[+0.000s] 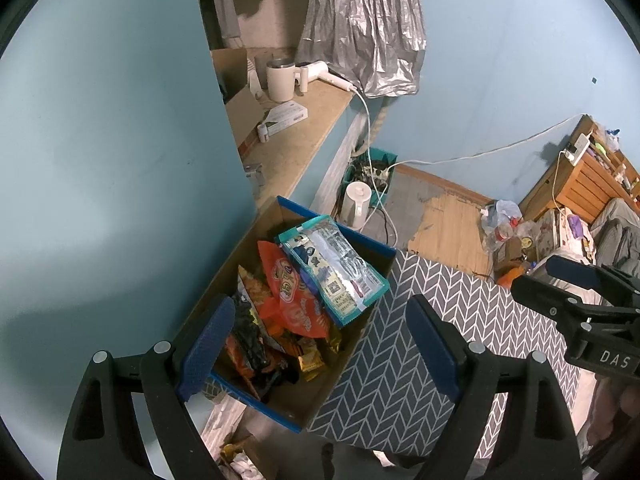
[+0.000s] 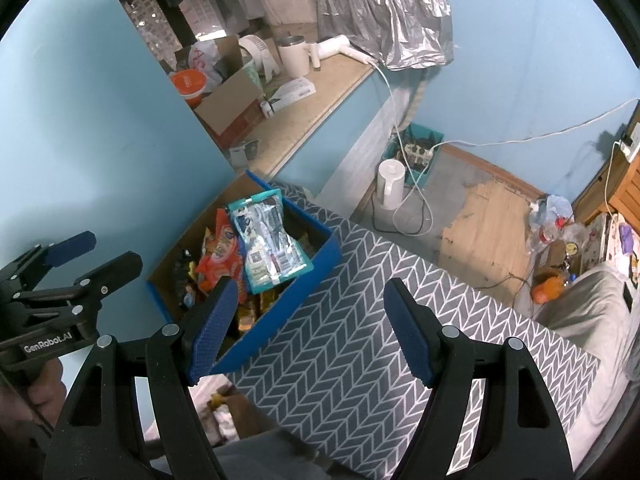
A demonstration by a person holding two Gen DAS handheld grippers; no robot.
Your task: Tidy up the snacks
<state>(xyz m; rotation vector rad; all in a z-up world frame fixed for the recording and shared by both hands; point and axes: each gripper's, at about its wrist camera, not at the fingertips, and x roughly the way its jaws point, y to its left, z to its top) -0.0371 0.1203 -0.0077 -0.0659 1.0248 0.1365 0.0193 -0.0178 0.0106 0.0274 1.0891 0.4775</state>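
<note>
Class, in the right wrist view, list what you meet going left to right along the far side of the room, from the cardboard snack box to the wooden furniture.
Snack box → white kettle → teal bin of power strips → clear plastic bag of rubbish → wooden furniture.

Pale blue walls [image 2: 520, 60] enclose the room. A beige stone ledge [image 2: 320, 92] runs along a recess and carries a white hair dryer [image 2: 336, 46], a white mug [image 2: 294, 58] and an open cardboard carton [image 2: 228, 100]. Crinkled silver sheeting [image 2: 384, 12] hangs above it. On the grey floor [image 2: 452, 184] stand a white kettle [image 2: 390, 188] and a teal bin [image 2: 420, 152] holding a power strip; a patch of bare wood [image 2: 488, 224] shows nearby. A wooden shelf unit [image 1: 592, 172] stands at the right. A grey herringbone-patterned tabletop [image 2: 360, 340] fills the foreground.
</note>
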